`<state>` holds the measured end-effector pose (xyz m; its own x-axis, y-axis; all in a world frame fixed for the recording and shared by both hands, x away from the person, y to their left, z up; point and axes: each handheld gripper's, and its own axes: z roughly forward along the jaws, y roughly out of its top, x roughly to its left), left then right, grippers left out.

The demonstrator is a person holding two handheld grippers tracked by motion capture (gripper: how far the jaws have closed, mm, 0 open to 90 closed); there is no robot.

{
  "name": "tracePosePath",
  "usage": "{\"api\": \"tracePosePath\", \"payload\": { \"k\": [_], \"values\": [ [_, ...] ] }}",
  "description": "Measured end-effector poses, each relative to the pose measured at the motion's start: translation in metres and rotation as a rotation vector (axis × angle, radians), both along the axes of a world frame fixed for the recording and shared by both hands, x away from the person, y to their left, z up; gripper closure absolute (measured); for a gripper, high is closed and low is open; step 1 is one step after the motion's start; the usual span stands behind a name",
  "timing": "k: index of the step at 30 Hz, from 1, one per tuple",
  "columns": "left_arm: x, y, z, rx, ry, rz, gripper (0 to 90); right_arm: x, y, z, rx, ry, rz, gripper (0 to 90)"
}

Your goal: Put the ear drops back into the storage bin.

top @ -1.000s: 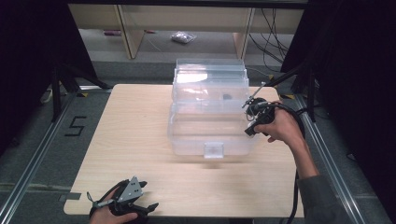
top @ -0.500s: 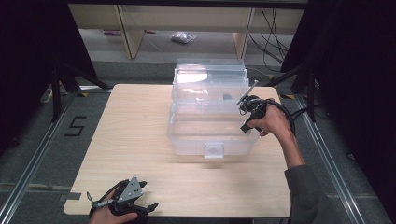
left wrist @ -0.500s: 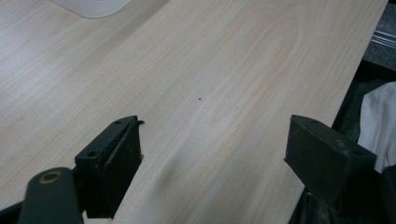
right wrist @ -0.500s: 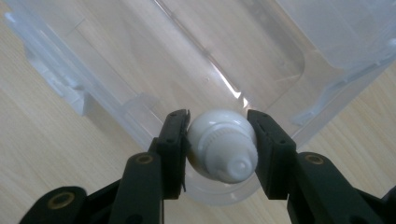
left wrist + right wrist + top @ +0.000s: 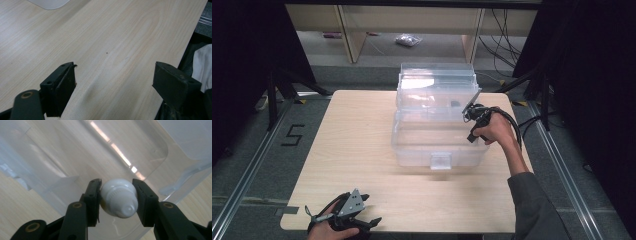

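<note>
Right claw (image 5: 117,200) is clamped on a small white bottle (image 5: 118,197) over the open clear bin (image 5: 437,125), so this looks like the drop-in step (left claw (image 5: 113,87) sits open and empty near the table (image 5: 362,150) edge), next: lower, then release.

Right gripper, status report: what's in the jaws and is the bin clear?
Right gripper shut on white bottle, over the open clear plastic bin. Left gripper open, idle above the table. Nothing in the way.
</note>
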<state>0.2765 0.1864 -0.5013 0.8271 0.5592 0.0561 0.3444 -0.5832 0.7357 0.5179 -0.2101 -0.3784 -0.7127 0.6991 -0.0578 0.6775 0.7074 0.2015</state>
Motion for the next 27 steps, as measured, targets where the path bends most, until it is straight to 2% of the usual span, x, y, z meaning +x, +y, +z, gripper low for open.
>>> {"api": "tracePosePath", "payload": {
  "k": [1,2,4,8,10,11,13,14,22,23,24,25,27],
  "values": [
    [0.0,0.0,0.0,0.003,-0.001,-0.001,17.9,0.003,0.0,-0.002,-0.003,0.009,0.005,60.1],
    [0.0,0.0,0.0,0.003,-0.001,-0.001,17.9,0.003,0.002,-0.003,-0.007,0.021,-0.022,60.1],
    [0.0,0.0,0.0,0.003,-0.002,0.0,17.9,0.005,0.002,-0.006,-0.011,0.026,-0.019,60.1],
    [0.0,0.0,0.0,-0.002,0.0,0.0,17.8,0.009,0.006,-0.012,-0.02,0.054,-0.054,60.1],
    [0.0,0.0,0.0,-0.001,-0.001,0.001,17.9,0.01,0.007,-0.015,-0.016,0.051,-0.051,60.1],
    [0.0,0.0,0.0,-0.001,0.0,-0.001,17.9,0.011,0.005,-0.018,-0.016,0.039,-0.033,60.1],
    [-0.001,-0.001,0.0,-0.016,0.005,-0.001,17.9,0.011,0.007,-0.018,-0.003,0.058,-0.07,60.1],
    [0.0,0.0,0.0,0.001,0.0,-0.004,17.9,0.011,0.006,-0.02,0.002,0.056,-0.066,60.1],
    [0.0,-0.001,0.0,0.0,-0.001,-0.002,17.9,0.013,0.003,-0.029,0.005,0.076,-0.081,60.1],
    [-0.001,-0.001,0.0,0.001,-0.002,-0.001,17.9,0.014,0.003,-0.031,-0.008,0.078,-0.072,60.1],
    [0.0,-0.001,0.0,0.001,-0.002,-0.001,17.9,0.015,0.002,-0.033,0.001,0.061,-0.043,60.1],
    [-0.001,-0.001,0.0,0.001,-0.002,-0.001,17.9,0.014,0.004,-0.034,-0.001,0.082,-0.091,60.1],
    [-0.001,-0.001,0.0,0.0,-0.001,-0.001,17.9,0.015,0.003,-0.036,-0.002,0.083,-0.079,60.1]
  ]
}}
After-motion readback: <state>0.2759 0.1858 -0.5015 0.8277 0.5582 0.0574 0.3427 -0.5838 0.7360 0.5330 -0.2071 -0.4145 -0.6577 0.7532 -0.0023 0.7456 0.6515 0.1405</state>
